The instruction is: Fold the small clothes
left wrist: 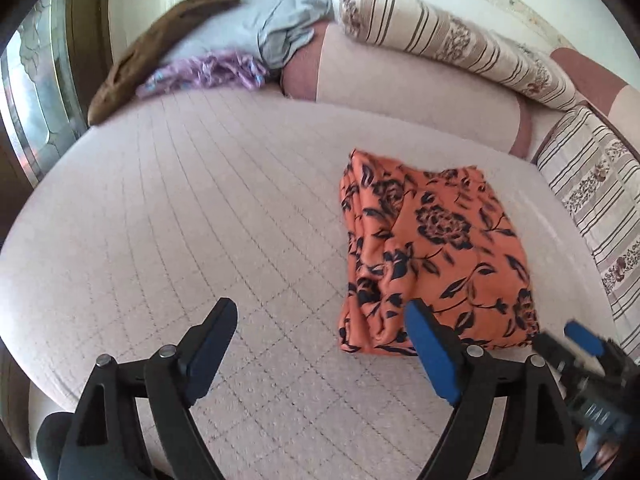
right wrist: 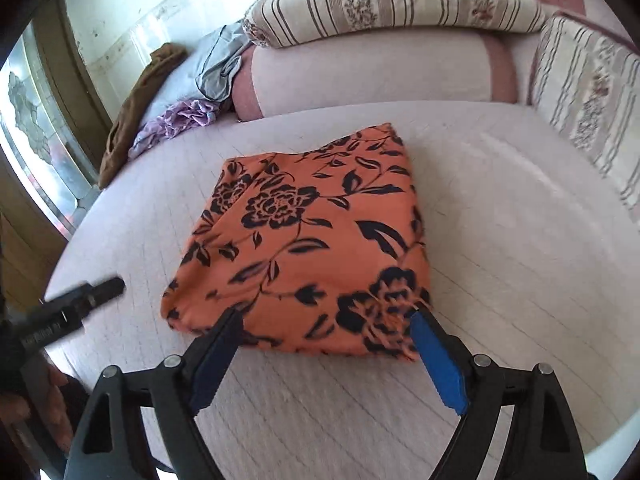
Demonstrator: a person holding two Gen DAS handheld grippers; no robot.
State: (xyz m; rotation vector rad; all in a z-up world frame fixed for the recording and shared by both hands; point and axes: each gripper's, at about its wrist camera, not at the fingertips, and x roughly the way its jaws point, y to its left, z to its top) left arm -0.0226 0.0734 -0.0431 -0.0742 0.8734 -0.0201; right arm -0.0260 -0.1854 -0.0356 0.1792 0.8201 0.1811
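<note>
The orange cloth point(right wrist: 304, 240) lies on the sofa seat point(right wrist: 500, 280) as a flat, roughly square bundle with layered edges on its left side, so it looks already folded, or nearly so. It sits toward the right of the seat, clear of the cushions, which leaves bare seat around it for working.

The right gripper point(right wrist: 326, 322) hovers at the cloth's near edge with its jaws spread wide and nothing between them. The near edge lies just past the two tips, the left tip at the near-left part, the right tip at the near-right corner; whether they touch the fabric cannot be told. That stance suits either pinching the near edge or pressing the bundle flat.

The left gripper point(left wrist: 322, 312) is likewise wide open and empty, over bare seat to the cloth's left, its right tip just beside the near-left corner.

At the seat's far left lies a pile point(left wrist: 200, 68) of brown, grey and purple clothes, probably waiting their turn. Striped cushions point(left wrist: 460, 40) line the back.
</note>
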